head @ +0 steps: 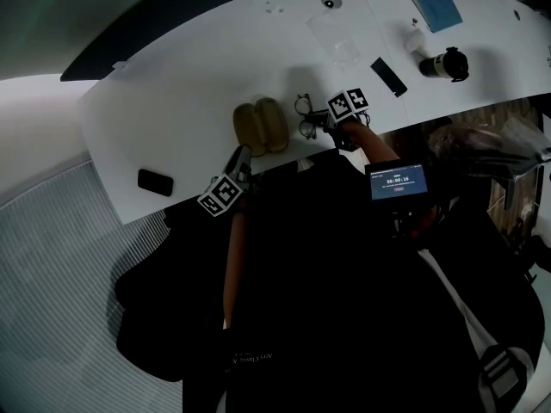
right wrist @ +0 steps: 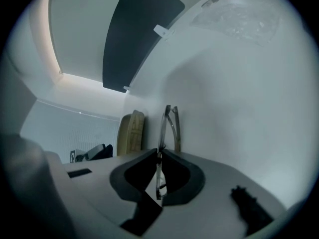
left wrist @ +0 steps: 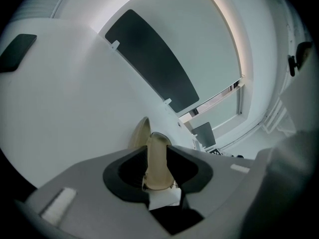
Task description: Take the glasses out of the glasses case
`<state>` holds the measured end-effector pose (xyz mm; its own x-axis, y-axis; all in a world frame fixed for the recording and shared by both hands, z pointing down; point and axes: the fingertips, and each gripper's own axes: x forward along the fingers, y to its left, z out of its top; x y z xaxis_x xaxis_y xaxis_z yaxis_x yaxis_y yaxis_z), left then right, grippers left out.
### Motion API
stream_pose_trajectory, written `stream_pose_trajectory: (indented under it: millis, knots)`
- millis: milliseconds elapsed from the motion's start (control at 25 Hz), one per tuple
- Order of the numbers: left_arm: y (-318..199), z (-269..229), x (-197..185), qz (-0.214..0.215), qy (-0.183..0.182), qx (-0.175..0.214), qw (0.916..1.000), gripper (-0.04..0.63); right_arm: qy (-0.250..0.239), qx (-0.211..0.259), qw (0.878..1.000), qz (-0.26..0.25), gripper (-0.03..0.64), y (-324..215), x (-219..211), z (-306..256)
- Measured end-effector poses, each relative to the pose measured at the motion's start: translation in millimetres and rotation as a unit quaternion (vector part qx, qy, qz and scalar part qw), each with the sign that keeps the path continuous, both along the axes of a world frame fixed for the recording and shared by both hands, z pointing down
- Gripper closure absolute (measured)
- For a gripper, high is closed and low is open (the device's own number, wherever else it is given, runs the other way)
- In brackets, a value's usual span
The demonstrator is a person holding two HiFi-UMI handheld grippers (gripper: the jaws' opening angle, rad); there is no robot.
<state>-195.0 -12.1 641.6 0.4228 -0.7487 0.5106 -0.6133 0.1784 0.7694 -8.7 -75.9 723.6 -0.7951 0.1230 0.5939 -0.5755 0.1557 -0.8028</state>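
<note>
The tan glasses case (head: 259, 126) lies open on the white table (head: 172, 101), near its front edge. My left gripper (head: 242, 157) comes at it from the front. In the left gripper view, one tan half of the case (left wrist: 158, 169) stands pinched between the jaws of that gripper (left wrist: 156, 149). The dark-rimmed glasses (head: 305, 116) are out of the case, just to its right and low over the table. My right gripper (head: 320, 123) is shut on their frame. The right gripper view shows the thin frame (right wrist: 169, 126) rising from between the jaws of the right gripper (right wrist: 159, 152), with the case (right wrist: 130, 131) to the left.
A black phone (head: 155, 181) lies at the table's front left. Further back on the right are a clear plastic bag (head: 334, 37), a flat black bar (head: 388, 76), a black and white bottle on its side (head: 443, 63) and a blue cloth (head: 436, 9).
</note>
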Motion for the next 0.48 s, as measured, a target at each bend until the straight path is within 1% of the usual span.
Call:
stream_pose_trajectory:
  millis: [120,160,280,400,480]
  knots:
    - [0.3,2.7,-10.1,-0.006,-0.024,0.002,0.9997,0.474,0.002,0.011,1.0,0.008,0.584,-3.5,1.3,-1.1]
    - [-0.7,2.4,-12.5,-0.011,-0.026,0.003,0.9996,0.474,0.006,0.019,1.0,0.005,0.584,-4.7,1.6,-1.5]
    - [-3.8,-1.9,-15.3,-0.029,-0.013,0.008,0.9995,0.474,0.009,0.046,0.999,-0.01,0.579,-4.8,1.9,-5.8]
    - [-6.0,0.9,-23.4,-0.041,-0.011,0.007,0.9991,0.474,0.002,0.06,0.998,-0.027,0.523,-5.4,-2.9,-12.2]
    - [-8.3,2.4,-28.0,-0.043,-0.015,0.008,0.9989,0.474,0.012,0.074,0.996,-0.043,0.499,-6.2,-3.0,-15.4]
